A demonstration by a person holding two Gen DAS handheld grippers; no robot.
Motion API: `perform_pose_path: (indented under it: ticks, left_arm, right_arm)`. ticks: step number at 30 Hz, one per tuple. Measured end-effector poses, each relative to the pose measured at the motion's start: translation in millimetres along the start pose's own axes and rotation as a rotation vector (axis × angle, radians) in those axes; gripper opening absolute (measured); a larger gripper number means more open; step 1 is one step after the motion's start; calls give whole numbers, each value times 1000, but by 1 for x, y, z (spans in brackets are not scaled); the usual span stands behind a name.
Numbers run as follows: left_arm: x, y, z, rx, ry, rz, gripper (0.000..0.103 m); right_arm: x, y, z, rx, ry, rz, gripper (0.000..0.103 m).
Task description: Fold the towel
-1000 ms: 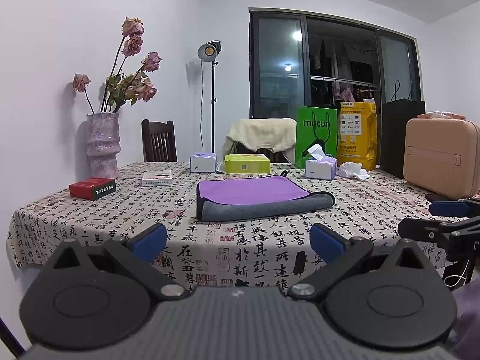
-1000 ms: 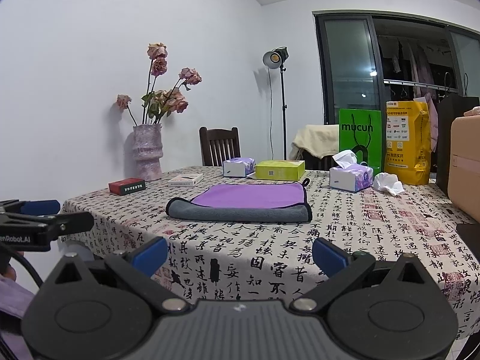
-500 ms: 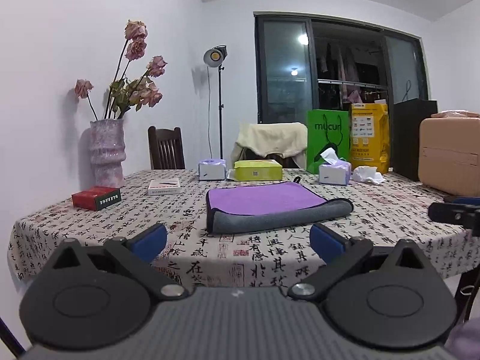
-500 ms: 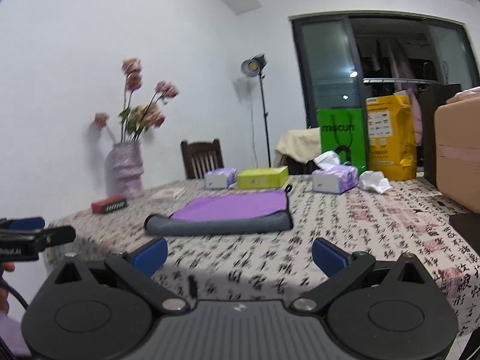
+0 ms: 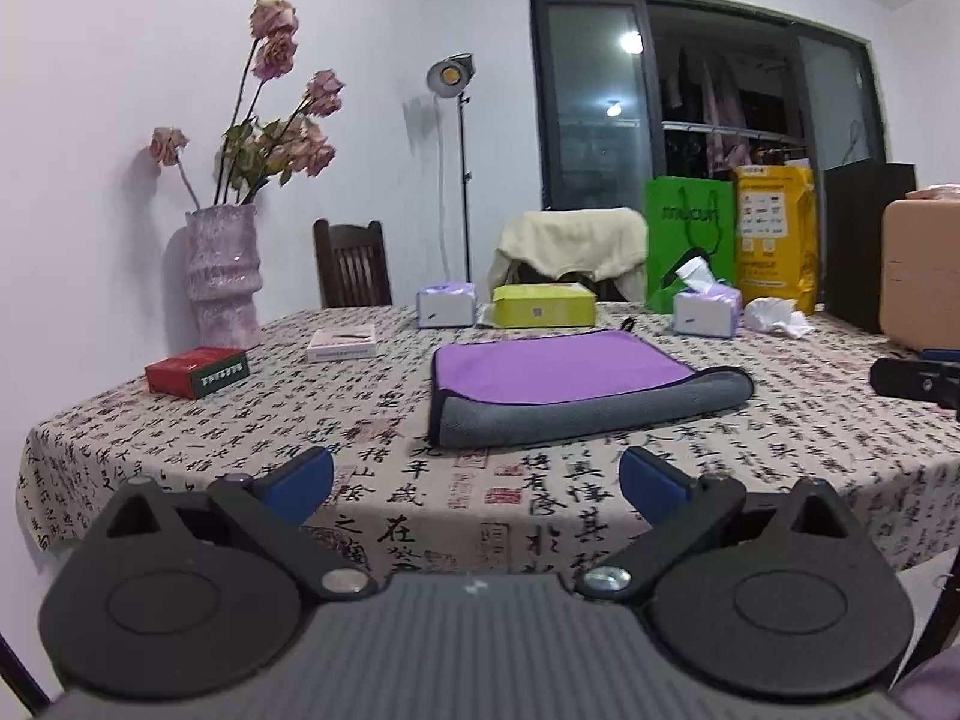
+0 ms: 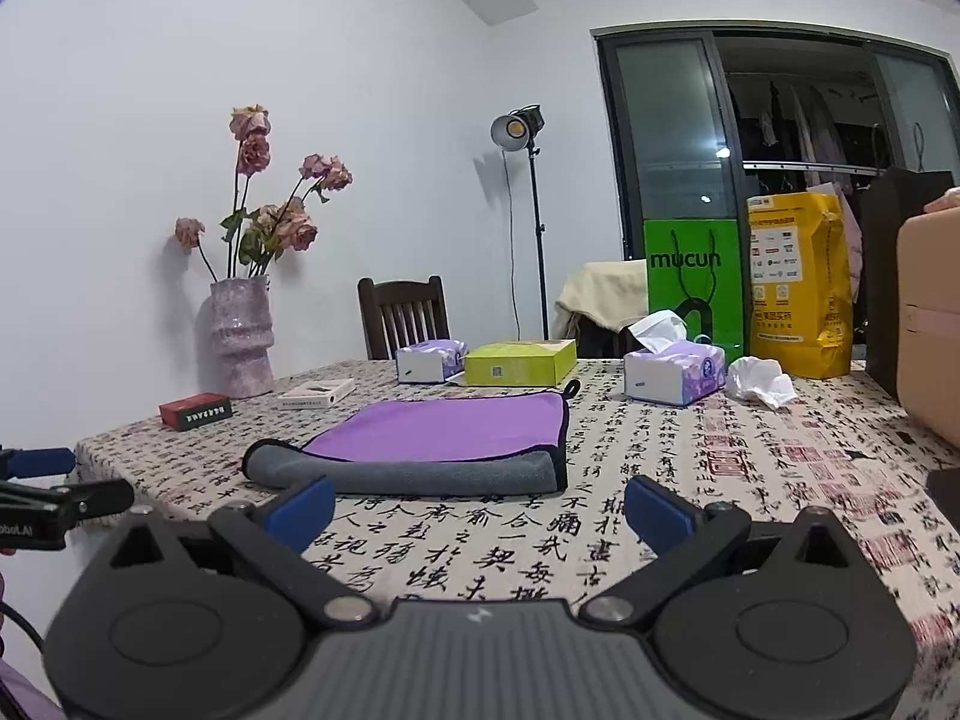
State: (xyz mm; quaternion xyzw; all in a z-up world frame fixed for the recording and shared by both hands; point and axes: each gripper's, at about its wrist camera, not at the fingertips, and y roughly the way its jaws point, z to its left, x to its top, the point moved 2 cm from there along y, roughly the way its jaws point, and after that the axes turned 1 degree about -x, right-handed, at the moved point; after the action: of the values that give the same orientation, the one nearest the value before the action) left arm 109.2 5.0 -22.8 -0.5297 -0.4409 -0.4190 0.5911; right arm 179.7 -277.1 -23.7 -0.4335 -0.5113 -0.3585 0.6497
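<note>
A purple towel with a grey underside [image 5: 558, 372] lies flat on the patterned tablecloth [image 5: 420, 480], its near edge rolled over to show the grey; it also shows in the right wrist view [image 6: 444, 432]. My left gripper [image 5: 477, 480] is open and empty, held before the table's near edge, short of the towel. My right gripper [image 6: 477, 507] is open and empty, just in front of the towel's grey fold. The right gripper's tips show at the right edge of the left wrist view [image 5: 918, 375]; the left gripper's tips show at the left edge of the right wrist view [image 6: 54, 480].
Behind the towel stand tissue boxes [image 6: 672, 375], a yellow-green box [image 6: 519, 360], a crumpled tissue [image 6: 759, 381], and green [image 6: 690, 276] and yellow bags [image 6: 801, 282]. A red box [image 5: 195, 369], a white box and a vase of roses [image 5: 225, 276] are at left. A tan case [image 6: 930, 312] is at right.
Both grippers have shifted in front of the table with small changes of height and angle; the towel has not moved. Both stay open and empty.
</note>
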Motion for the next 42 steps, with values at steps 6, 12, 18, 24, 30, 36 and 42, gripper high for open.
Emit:
perform_pose_path:
  ticks: [6, 12, 18, 24, 30, 36, 42]
  left_arm:
    - [0, 14, 6, 13, -4, 17, 103]
    - [2, 31, 10, 22, -7, 32, 103]
    - [4, 53, 12, 0, 11, 59, 103]
    - [9, 82, 15, -35, -8, 92, 103]
    - [20, 113, 26, -61, -42, 97, 103]
    - [32, 145, 29, -70, -58, 121, 99]
    - [37, 167, 21, -124, -1, 154, 95]
  right_arm:
    - [-1, 16, -2, 27, -58, -19, 103]
    - [1, 32, -1, 60, -122, -11, 103]
    - [3, 57, 2, 73, -181, 55, 103]
    - [10, 82, -7, 68, -185, 123, 103]
    - [25, 113, -22, 44, -197, 180, 98]
    - [42, 152, -41, 64, -138, 232, 80]
    - [50, 190, -50, 107, -151, 277, 60]
